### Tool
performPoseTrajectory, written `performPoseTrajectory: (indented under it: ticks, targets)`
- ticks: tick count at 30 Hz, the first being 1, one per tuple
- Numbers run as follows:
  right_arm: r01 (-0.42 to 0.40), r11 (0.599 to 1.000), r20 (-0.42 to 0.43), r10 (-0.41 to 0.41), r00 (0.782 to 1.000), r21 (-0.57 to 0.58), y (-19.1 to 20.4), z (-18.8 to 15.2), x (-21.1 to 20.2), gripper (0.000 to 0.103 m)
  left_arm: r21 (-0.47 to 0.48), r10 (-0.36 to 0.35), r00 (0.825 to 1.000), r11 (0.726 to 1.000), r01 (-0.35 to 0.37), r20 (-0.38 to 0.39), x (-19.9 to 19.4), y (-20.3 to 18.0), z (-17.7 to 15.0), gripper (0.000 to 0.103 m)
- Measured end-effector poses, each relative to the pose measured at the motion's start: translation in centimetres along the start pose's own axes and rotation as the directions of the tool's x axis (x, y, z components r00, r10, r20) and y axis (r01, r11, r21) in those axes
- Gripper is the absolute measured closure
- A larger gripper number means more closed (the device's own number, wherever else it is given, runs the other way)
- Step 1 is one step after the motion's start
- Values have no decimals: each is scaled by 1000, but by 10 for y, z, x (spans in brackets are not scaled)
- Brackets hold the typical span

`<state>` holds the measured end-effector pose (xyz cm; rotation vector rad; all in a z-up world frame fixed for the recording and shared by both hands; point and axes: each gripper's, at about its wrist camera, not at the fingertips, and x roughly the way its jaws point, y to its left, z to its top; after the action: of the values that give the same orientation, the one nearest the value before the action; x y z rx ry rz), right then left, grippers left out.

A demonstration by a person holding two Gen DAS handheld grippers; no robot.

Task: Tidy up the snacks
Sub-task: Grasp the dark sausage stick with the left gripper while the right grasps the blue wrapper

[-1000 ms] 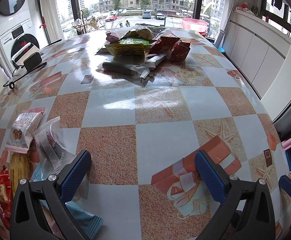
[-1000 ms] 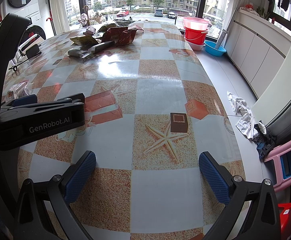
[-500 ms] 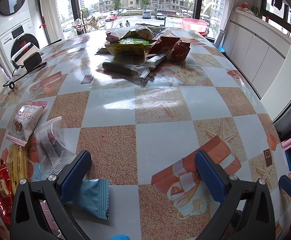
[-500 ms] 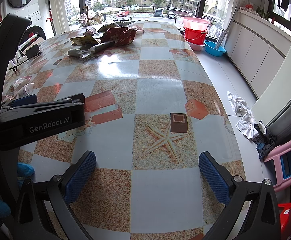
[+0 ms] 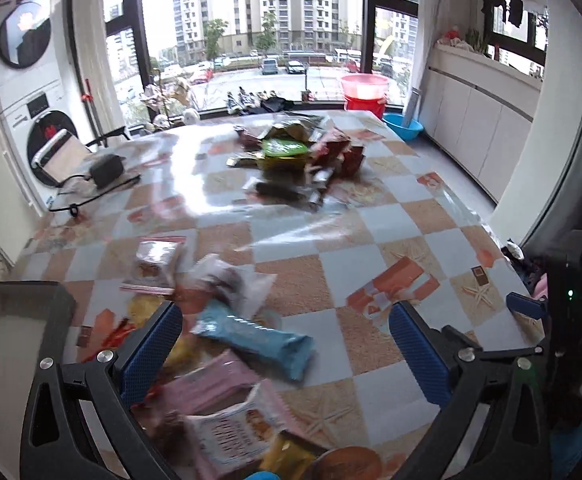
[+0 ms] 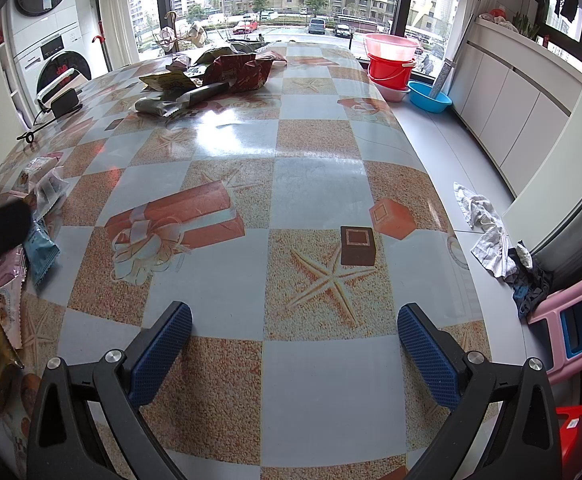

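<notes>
On the checked plastic tablecloth (image 6: 315, 184), small wrapped snacks (image 5: 211, 360) are being gathered near the wide-open, empty left gripper (image 5: 285, 344); the right gripper (image 6: 295, 344) is being held equally spread and empty; seemingly, the far packet heap (image 6: 215, 76) is being left for fetching next; no container is being shown.

My left gripper (image 5: 285, 344) hangs over a near-left cluster of snacks on the bench (image 5: 371, 232): a long packet (image 5: 255, 338) lies between its fingers, other packets just behind and nearer. A far pile of snack bags (image 5: 299, 156) sits well apart. My right gripper (image 6: 295, 344) hangs over bare bench, that cluster at its left. Buckets (image 6: 391, 60) stand on the floor, far right.
</notes>
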<state>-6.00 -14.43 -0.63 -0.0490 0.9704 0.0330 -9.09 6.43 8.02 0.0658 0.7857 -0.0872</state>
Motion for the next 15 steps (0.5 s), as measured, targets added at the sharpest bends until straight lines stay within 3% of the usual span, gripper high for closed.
performPoseTrajectory:
  ticks: [3,8,13,15]
  targets:
    - [0,1000,0,0,1000,0,0,0,0,0,-46,54,998,997,-55,-25,-5,40,-20,0]
    - [0,1000,0,0,1000,0,0,0,0,0,-167,79,982,980,-107,-169,16,97,-64,0]
    - [3,1000,-6,-3,1000,1,2,-1,0,0,-253,31,977,964,-85,-211,30,113,-84,0]
    - [3,1000,-12,-3,1000,4,0,1,2,0,-242,48,975,965,-101,-215,32,111,-83,0]
